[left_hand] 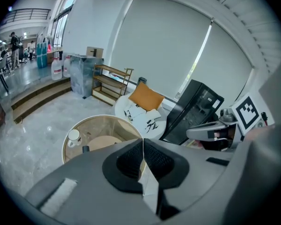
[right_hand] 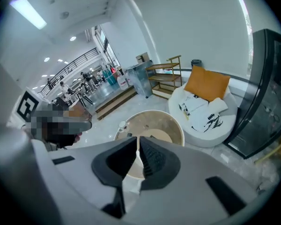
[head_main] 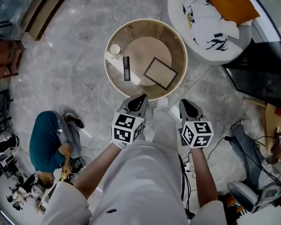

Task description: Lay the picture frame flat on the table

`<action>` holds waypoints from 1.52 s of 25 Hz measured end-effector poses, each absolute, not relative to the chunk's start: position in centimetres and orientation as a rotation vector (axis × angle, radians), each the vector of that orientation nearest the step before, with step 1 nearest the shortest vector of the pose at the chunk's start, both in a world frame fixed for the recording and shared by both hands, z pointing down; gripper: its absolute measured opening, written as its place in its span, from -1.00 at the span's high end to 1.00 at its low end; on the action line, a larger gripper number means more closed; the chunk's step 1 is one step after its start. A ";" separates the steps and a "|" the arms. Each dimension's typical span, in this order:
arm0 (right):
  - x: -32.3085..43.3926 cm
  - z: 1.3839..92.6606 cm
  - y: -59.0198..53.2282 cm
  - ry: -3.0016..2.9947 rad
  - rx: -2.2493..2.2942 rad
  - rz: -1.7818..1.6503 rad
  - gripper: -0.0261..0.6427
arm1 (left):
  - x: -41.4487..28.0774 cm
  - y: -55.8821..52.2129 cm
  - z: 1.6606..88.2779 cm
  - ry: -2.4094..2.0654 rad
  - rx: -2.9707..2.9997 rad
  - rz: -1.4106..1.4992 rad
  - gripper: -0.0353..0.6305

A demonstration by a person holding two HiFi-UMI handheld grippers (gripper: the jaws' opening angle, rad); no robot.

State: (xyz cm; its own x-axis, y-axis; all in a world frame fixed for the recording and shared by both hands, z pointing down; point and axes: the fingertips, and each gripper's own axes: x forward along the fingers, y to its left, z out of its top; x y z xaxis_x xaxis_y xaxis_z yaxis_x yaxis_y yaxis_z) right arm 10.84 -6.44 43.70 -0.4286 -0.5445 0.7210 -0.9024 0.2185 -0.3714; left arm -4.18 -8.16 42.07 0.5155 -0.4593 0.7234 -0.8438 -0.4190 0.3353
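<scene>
Looking steeply down on the picture frame (head_main: 158, 72), already lying flat on the round worktop (head_main: 111, 76), right of its centre and touching nothing else. Spotting a black remote (head_main: 127, 68) just left of it and a white cup (head_main: 115, 49) near the far-left rim. Holding the left claw (head_main: 139, 100) and the right claw (head_main: 187, 105) by the near rim, well apart from the frame, both pressed together on nothing. Losing the frame behind the grey claw body in the left gripper view, catching only the cup and 1 end of the remote there. Hiding the worktop's middle likewise in the right gripper view. Cutting off the white chair (head_main: 210, 27) and its orange cushion (head_main: 227, 1) at the top edge.
</scene>
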 end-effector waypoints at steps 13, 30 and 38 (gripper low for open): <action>12.0 31.0 -8.0 -2.215 1.496 0.849 0.87 | -3.1 -9.6 30.3 -1.067 2.294 0.593 0.87; 12.1 23.1 -5.8 -2.340 1.610 0.599 0.88 | -2.7 -7.7 23.1 -1.088 2.460 0.529 0.87; 11.4 22.8 -5.6 -2.358 1.618 0.596 0.88 | -2.6 -7.5 22.6 -1.102 2.452 0.513 0.87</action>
